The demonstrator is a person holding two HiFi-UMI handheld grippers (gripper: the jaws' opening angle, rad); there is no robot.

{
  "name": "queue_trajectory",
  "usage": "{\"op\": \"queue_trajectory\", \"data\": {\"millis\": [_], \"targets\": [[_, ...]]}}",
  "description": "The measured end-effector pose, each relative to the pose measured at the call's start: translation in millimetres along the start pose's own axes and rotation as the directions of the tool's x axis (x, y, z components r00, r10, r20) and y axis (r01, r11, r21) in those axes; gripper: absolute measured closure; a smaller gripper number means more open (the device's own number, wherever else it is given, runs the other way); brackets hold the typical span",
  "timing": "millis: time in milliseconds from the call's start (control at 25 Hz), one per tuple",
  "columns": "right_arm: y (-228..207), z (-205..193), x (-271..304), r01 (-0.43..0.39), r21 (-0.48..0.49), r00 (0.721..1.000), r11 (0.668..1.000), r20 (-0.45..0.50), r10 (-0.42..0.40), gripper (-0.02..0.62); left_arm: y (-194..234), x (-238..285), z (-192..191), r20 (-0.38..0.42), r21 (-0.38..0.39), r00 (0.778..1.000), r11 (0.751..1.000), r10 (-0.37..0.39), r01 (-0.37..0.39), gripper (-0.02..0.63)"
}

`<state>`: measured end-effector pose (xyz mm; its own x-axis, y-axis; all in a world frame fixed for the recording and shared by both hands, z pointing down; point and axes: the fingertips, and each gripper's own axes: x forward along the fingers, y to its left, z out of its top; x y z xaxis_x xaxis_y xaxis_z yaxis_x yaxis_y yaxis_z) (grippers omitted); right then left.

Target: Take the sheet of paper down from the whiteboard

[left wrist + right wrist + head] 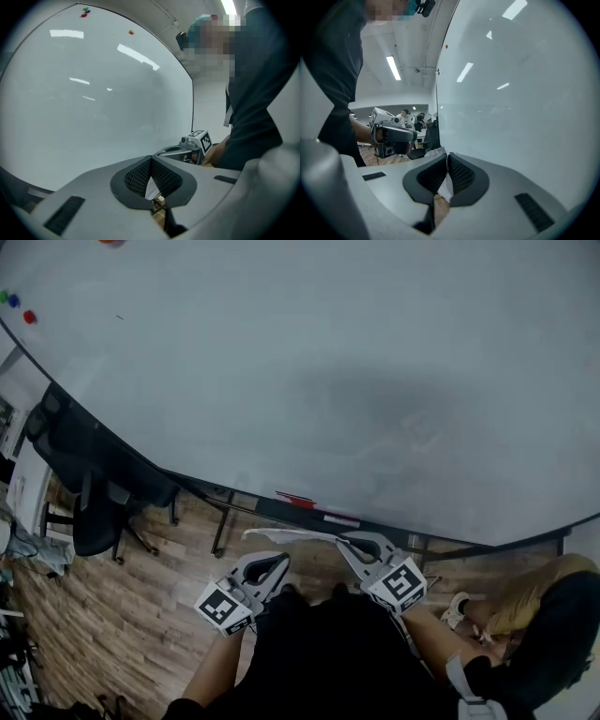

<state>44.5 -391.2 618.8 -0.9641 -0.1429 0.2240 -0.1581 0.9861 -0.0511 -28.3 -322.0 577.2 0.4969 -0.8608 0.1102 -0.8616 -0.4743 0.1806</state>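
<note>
While both grippers are closed on it, the sheet of paper (286, 535) is off the whiteboard (328, 362). It lies crumpled between the grippers, just below the board's ledge (234, 501), at about six o'clock in the head view. The left gripper (278, 561) has its pads pressed together on a thin white edge of the sheet. The right gripper (347, 542) is clamped on the other end in the same way. Each gripper view shows white paper pinched between the closed pads.

The only print I can make out is the black-and-white square patterns, one cube of them on each gripper.

The ledge holds one red marker (294, 500), at twelve o'clock from the sheet.

On the board I count four magnets. Three of them (29, 317), green, blue and red, make a group at ten o'clock. One orange magnet (111, 242) sits at eleven o'clock on the top edge. One dark office chair (94, 512) stands on the wooden floor (141, 615) at eight o'clock. A second person's leg in tan trousers (534, 592) shows at four o'clock.
</note>
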Motion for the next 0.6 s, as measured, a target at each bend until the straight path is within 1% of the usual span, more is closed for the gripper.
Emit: {"op": "queue_trajectory", "data": {"millis": [80, 200, 360, 480, 600], "targets": [[-2, 0, -1, -0.013, -0.017, 1.0, 1.0, -0.019, 0.012, 0.577, -6, 1, -2, -0.012, -0.004, 1.0, 1.0, 0.02, -0.02, 0.595], [-5, 4, -6, -0.029, -0.042, 0.999, 0.999, -0.032, 0.027, 0.577, -11, 5, -4, -0.001, -0.006, 0.998, 0.998, 0.058, -0.058, 0.595], [-11, -3, -12, -0.033, -0.067, 0.999, 0.997, -0.042, 0.03, 0.577, -23, 2, -14, 0.015, -0.046, 0.995, 0.994, 0.097, -0.097, 0.595], [-16, -11, -14, -0.031, -0.054, 0.999, 0.998, -0.045, 0.029, 0.577, -34, 0, -25, -0.001, -0.055, 0.994, 0.993, 0.107, -0.106, 0.594], [-13, -13, -14, -0.039, -0.07, 0.998, 0.997, -0.046, 0.036, 0.577, -42, 1, -36, -0.012, -0.069, 0.994, 0.991, 0.11, -0.111, 0.595]]}}
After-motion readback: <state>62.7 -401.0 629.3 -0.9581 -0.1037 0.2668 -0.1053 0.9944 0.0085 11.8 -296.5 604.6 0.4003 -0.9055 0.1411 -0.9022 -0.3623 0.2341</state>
